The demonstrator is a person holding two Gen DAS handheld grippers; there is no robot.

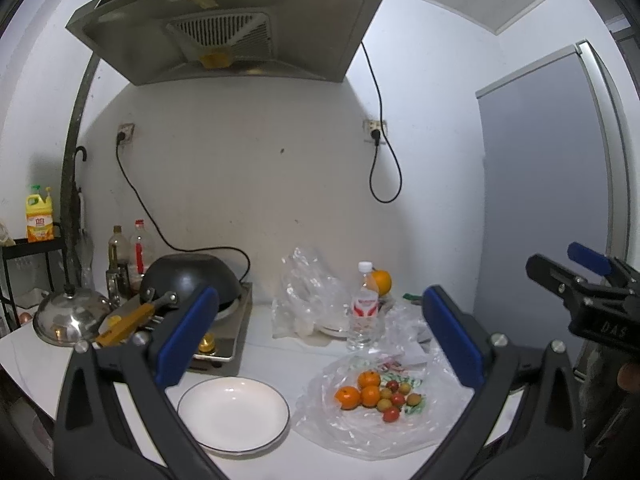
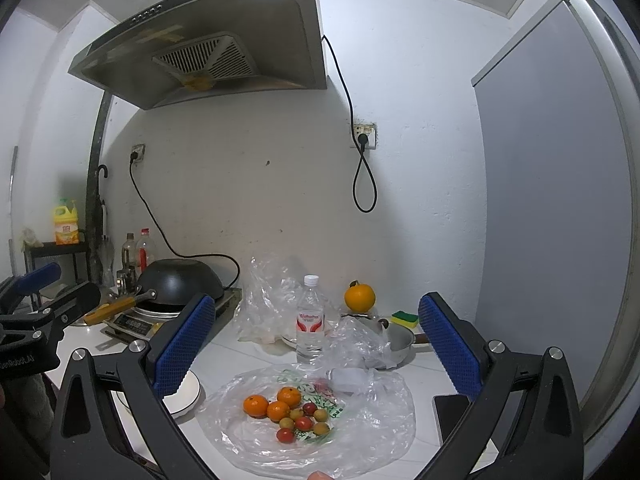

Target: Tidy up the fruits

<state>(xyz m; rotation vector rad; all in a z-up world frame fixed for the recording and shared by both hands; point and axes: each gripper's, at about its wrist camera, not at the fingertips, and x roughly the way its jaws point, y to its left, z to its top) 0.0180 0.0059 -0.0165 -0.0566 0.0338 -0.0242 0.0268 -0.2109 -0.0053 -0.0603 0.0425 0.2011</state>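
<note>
Three small oranges [image 1: 362,392] and several small red and yellow-green fruits [image 1: 396,398] lie on a flattened clear plastic bag [image 1: 360,432] on the white counter. They show in the right wrist view too, the oranges [image 2: 276,404] beside the small fruits [image 2: 306,420]. A white plate [image 1: 234,414] sits left of the bag, partly hidden in the right wrist view [image 2: 188,394]. My left gripper [image 1: 320,336] is open and empty above the plate and bag. My right gripper [image 2: 316,344] is open and empty above the bag.
A water bottle [image 1: 364,312] and crumpled bags [image 1: 308,292] stand behind the fruit. A large orange [image 2: 359,297] sits at the back. A wok [image 1: 192,276] rests on the stove at left, with a lid [image 1: 70,318] and bottles. A small pot [image 2: 398,344], a sponge [image 2: 405,317] and a fridge [image 2: 560,200] are at right.
</note>
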